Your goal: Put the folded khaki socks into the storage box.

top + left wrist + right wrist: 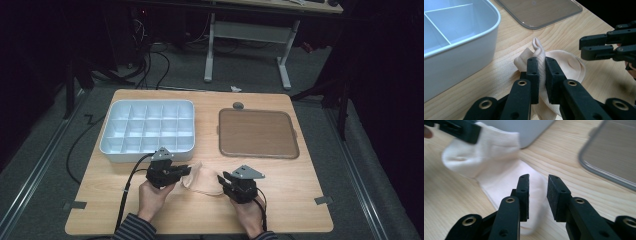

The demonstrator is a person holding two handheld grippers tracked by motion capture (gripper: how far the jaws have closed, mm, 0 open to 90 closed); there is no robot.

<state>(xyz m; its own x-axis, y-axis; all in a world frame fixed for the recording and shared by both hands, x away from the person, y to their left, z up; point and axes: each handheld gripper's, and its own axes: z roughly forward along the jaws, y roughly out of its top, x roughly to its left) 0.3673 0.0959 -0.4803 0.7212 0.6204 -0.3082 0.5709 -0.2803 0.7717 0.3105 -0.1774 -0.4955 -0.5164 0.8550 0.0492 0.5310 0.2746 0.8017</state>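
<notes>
Compartments of white organizer box [148, 127] bare

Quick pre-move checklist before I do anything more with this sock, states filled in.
1. Left gripper clamped on sock: ok, a fold sits pinched between its pads.
2. Right gripper free of the sock: ok, jaws apart, nothing between the pads.
3. Sock flat on the table: not ok, it is bunched near the left gripper.
4. Divided bin ready: ok, the compartments look empty.
5. Brown tray clear of the sock: ok, they lie apart.
</notes>
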